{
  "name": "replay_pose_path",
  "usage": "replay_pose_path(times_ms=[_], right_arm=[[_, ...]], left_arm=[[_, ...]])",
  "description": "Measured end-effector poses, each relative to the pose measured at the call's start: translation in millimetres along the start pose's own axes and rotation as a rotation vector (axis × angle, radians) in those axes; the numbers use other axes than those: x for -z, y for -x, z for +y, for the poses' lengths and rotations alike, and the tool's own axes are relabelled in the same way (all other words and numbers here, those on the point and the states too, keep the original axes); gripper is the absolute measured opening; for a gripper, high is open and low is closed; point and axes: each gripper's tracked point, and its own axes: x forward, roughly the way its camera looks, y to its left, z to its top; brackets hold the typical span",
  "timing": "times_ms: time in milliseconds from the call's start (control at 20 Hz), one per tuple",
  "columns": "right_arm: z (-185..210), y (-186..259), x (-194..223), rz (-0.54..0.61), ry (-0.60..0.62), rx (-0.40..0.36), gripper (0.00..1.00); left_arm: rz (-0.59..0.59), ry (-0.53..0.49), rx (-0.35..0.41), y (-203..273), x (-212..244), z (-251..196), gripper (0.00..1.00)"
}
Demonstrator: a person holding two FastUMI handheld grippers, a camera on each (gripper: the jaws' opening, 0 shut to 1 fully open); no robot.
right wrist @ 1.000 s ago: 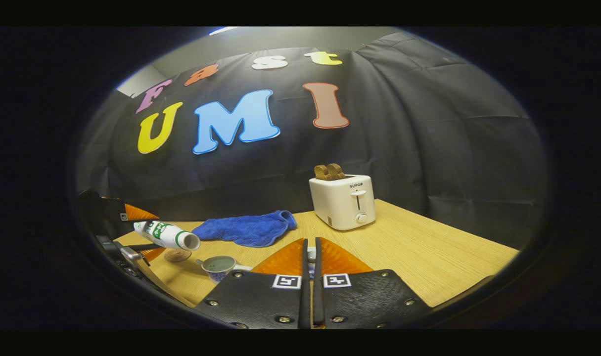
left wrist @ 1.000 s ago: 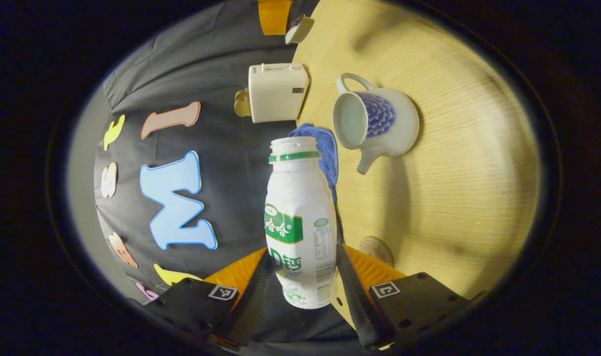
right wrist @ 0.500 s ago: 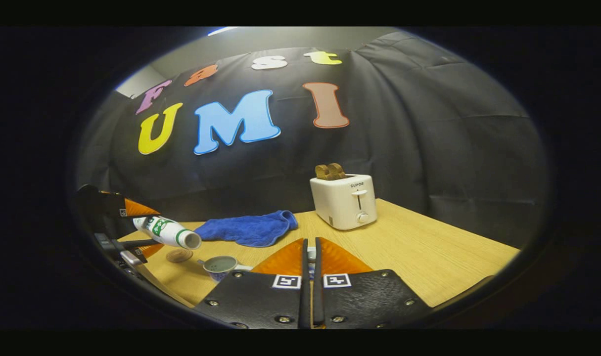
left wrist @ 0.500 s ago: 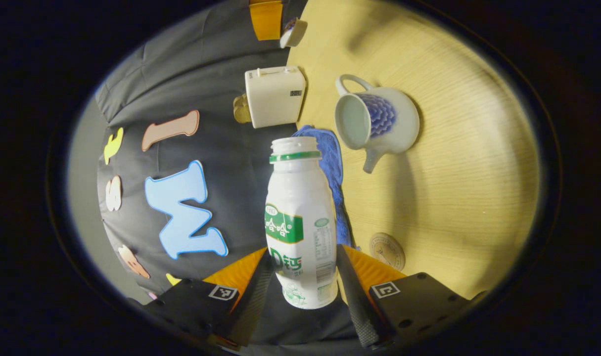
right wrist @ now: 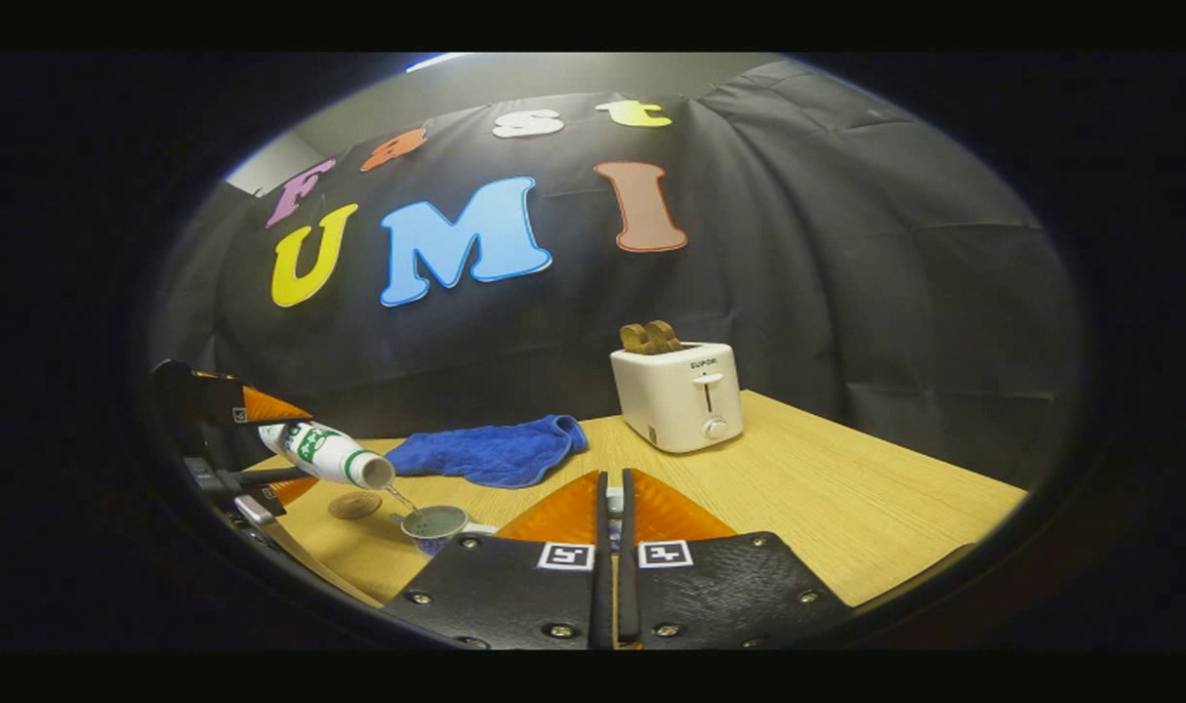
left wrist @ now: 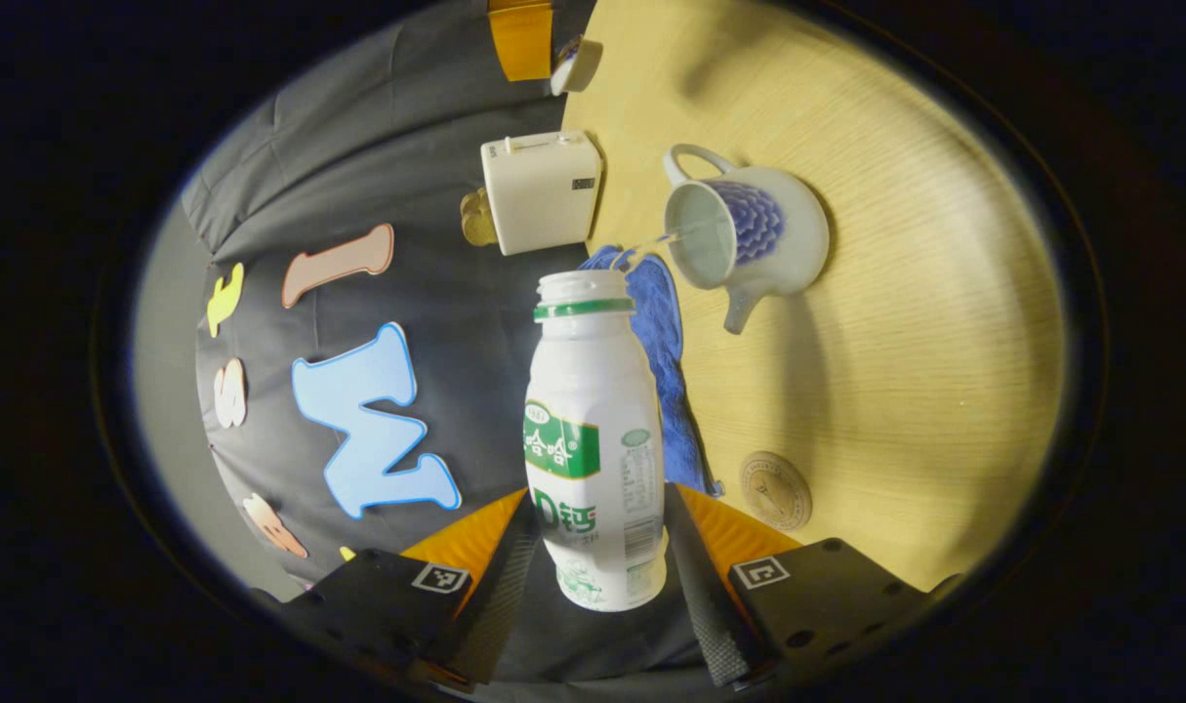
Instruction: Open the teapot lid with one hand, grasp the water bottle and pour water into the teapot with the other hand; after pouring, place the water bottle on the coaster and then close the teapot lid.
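1 thin stream of water (left wrist: 651,244) runs from the mouth of the water bottle (left wrist: 593,430) into the open top of the teapot (left wrist: 749,234), so I judge the pour to be under way. I have the left gripper (left wrist: 593,576) with its jaws clamped on the bottle's lower body, low enough to leave the neck free, and the bottle is tipped so its mouth sits just above the pot's rim; in the right gripper view the bottle (right wrist: 327,457) slants down toward the teapot (right wrist: 434,525) on the surface (right wrist: 797,488). The right gripper (right wrist: 612,508) has its jaws drawn together on a small pale piece, which I take to be the lid (left wrist: 575,66), held up and well off to the side so the opening is free. The coaster (left wrist: 776,490) lies bare near the bottle's base, handy for setting it down. Farther out are the blue cloth (right wrist: 490,451) and the toaster (right wrist: 678,395) with bread in its slots.
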Motion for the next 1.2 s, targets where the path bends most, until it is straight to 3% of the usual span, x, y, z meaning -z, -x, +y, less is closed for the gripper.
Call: replay_pose_path(times_ms=[100, 350, 400, 500, 750, 800, 900, 950, 1200], right_arm=[[-1.2, 1.3, -0.3, -0.002, -0.002, 0.000, 0.02], [-1.6, 0.5, 0.2, -0.001, -0.006, 0.000, 0.02], [-1.1, 0.7, 0.4, 0.000, -0.006, -0.001, 0.02], [-1.1, 0.7, -0.1, -0.001, -0.006, -0.001, 0.02], [-1.7, 0.9, -0.3, 0.000, -0.009, 0.000, 0.02], [-0.9, 1.4, 0.2, 0.001, -0.009, -0.001, 0.02], [-1.0, 1.0, 0.5, 0.000, -0.008, -0.002, 0.02], [-1.1, 1.6, -0.3, 0.000, -0.008, -0.001, 0.02], [-1.9, 1.2, -0.1, -0.002, -0.013, -0.001, 0.02]], left_arm=[[0.001, -0.004, -0.003, -0.6, -0.2, 0.2, 0.89], [0.005, -0.012, -0.008, -0.3, 0.7, 1.5, 0.89], [0.006, -0.015, -0.009, 0.6, -0.1, 1.3, 0.83], [0.009, -0.019, -0.009, -1.5, 2.7, 1.4, 0.89], [0.018, -0.027, -0.012, -0.8, 2.7, 1.4, 0.89], [0.018, -0.029, -0.014, -1.1, 3.3, 1.7, 0.83], [0.018, -0.034, -0.018, -1.3, 3.9, 2.1, 0.83], [0.019, -0.037, -0.018, -1.7, 4.0, 1.2, 0.89], [0.025, -0.058, -0.023, -1.3, 5.3, 1.9, 0.89]])
